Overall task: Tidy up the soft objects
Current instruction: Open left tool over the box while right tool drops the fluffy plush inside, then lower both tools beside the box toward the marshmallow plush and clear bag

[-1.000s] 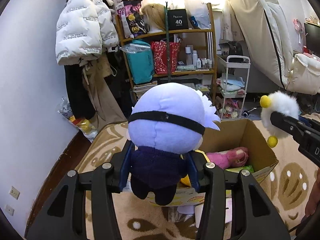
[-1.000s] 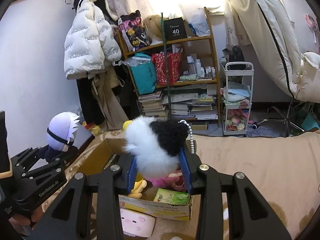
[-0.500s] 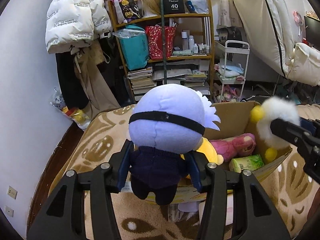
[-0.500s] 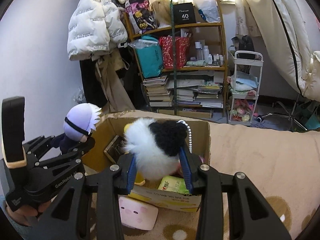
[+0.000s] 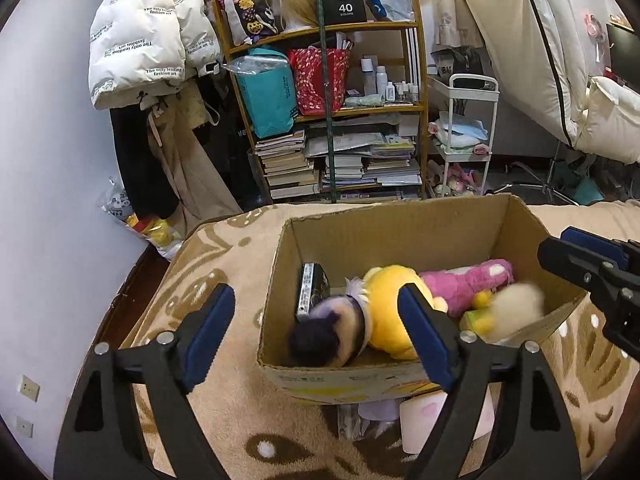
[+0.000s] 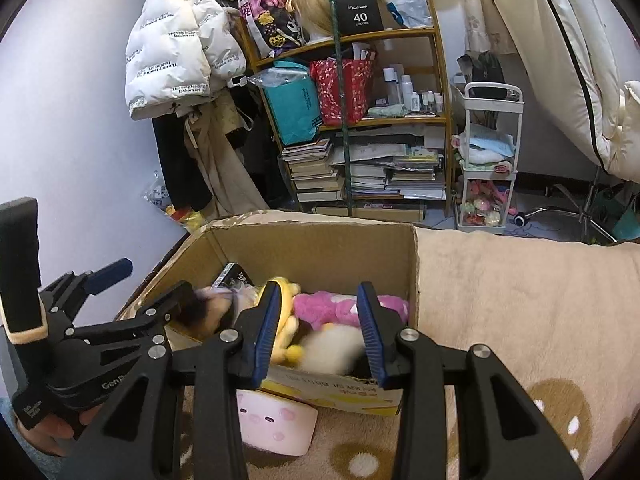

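The lavender-haired doll (image 5: 332,330) and white fluffy toy (image 6: 332,346) are motion-blurred (details unreadable) inside the cardboard box (image 5: 400,232).

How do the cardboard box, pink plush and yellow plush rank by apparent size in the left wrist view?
1. cardboard box, clearly largest.
2-3. yellow plush and pink plush: similar, both partly hidden, so not ranked.

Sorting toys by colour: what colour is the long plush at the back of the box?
Pink plush, clearest in the left wrist view.
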### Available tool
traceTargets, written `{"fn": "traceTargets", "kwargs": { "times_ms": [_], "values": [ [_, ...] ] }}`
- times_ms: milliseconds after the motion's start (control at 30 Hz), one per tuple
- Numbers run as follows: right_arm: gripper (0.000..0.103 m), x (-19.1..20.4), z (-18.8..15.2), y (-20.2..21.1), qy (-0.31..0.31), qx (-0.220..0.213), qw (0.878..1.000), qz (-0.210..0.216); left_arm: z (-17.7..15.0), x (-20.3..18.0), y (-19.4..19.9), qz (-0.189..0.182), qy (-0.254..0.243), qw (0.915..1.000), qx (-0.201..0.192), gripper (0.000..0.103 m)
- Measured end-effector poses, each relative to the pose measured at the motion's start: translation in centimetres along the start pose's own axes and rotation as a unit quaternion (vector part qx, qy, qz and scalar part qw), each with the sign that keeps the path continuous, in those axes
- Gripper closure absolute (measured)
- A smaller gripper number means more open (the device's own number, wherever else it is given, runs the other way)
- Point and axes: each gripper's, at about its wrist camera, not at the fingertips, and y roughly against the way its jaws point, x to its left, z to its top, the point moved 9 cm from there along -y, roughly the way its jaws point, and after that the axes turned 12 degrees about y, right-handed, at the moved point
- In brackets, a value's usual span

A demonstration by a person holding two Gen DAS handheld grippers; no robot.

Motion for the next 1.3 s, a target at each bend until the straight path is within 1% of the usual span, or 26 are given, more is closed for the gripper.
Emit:
{"fn": "traceTargets", "kwargs": {
  "times_ms": [100,133,167,200,233,300,367,433,467,600,700,867,933,1100,1200,1300],
  "values": [
    [0.061,0.2,-0.1,-0.1,0.009,0.004,1.000,-0.004,-0.2,0.5,-0.1,0.005,0.003,1.0000,0.007,0.015],
    [0.059,0.2,-0.1,-0.1,0.010,0.007,1.000,-0.006,-0.2,0.6,-0.1,0.009,0.001,0.9999,0.009,0.013],
    [0.055,0.4,-0.2,-0.1,0.010,0.009,1.000,-0.005,-0.2,0.8,0.0,0.015,-0.005,0.9998,0.012,0.011],
    [0.049,0.5,-0.2,0.0,0.009,0.009,1.000,-0.003,-0.2,1.0,0.1,0.019,-0.008,0.9997,0.013,0.010],
    [0.045,0.6,-0.3,0.1,0.009,0.009,1.000,-0.002,-0.1,1.2,0.2,0.023,-0.010,0.9996,0.012,0.008],
    [0.041,0.8,-0.5,0.3,0.012,0.014,1.000,-0.003,-0.1,1.7,0.5,0.029,-0.008,0.9994,0.014,0.007],
    [0.036,1.4,-0.7,0.6,0.025,0.017,1.000,-0.004,-0.2,2.1,0.8,0.026,0.000,0.9994,0.023,0.007],
    [0.024,2.0,-0.9,1.0,0.033,0.015,0.999,0.004,-0.5,2.4,1.0,0.022,0.004,0.9993,0.030,0.007],
    [0.022,2.4,-1.0,1.1,0.037,0.017,0.999,0.006,-0.7,2.6,1.2,0.023,0.002,0.9992,0.034,0.007],
    [0.019,3.6,-1.7,1.4,0.047,0.029,0.998,0.010,-1.7,3.1,1.9,0.033,-0.008,0.9985,0.043,0.007],
    [0.013,4.1,-2.2,1.4,0.055,0.040,0.998,0.010,-2.4,3.4,2.2,0.033,-0.002,0.9975,0.062,0.007],
    [0.011,4.2,-2.6,1.7,0.044,0.052,0.998,0.013,-3.2,4.1,3.2,0.036,-0.005,0.9969,0.070,0.007],
    [0.005,4.0,-3.0,1.8,0.035,0.059,0.998,0.013,-3.6,4.2,3.4,0.035,-0.006,0.9964,0.077,0.007],
    [0.004,4.1,-4.5,1.3,0.035,0.088,0.995,0.011,-4.8,4.3,2.6,0.033,-0.010,0.9938,0.106,0.007],
    [0.004,4.3,-5.1,0.5,0.041,0.107,0.993,0.008,-5.4,4.1,1.8,0.022,-0.005,0.9914,0.129,0.007],
    [0.004,4.4,-5.7,-0.4,0.044,0.125,0.991,0.011,-5.7,3.9,1.1,0.020,-0.007,0.9901,0.139,0.007]
  ]
}}
